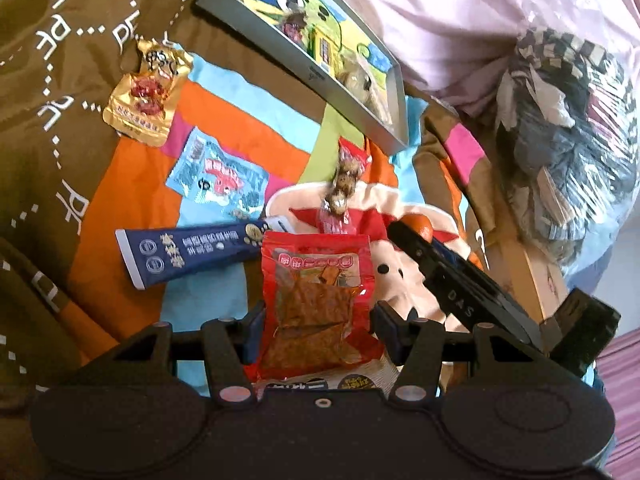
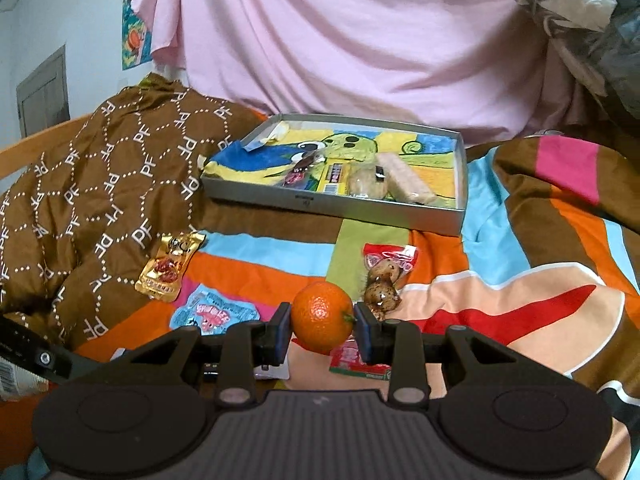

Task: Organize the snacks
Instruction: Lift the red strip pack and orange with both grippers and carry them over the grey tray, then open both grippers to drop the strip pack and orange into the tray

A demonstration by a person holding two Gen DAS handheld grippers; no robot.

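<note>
My left gripper point(image 1: 318, 326) is open above a red snack packet point(image 1: 316, 304) that lies between its fingers on the bedspread; the pads stand apart from the packet's edges. My right gripper point(image 2: 322, 330) is shut on a small orange point(image 2: 321, 317) and holds it above the bedspread; the orange point(image 1: 420, 229) also shows in the left wrist view. A grey tray point(image 2: 336, 206) with a cartoon lining holds several snacks at the back; it also shows in the left wrist view point(image 1: 280, 56).
Loose on the bedspread lie a gold packet point(image 1: 144, 96), a light blue packet point(image 1: 218, 172), a dark blue stick pack point(image 1: 192, 248) and a red packet of quail eggs point(image 2: 384, 280). A brown quilt point(image 2: 100, 184) is heaped on the left. A pink sheet point(image 2: 360, 40) hangs behind.
</note>
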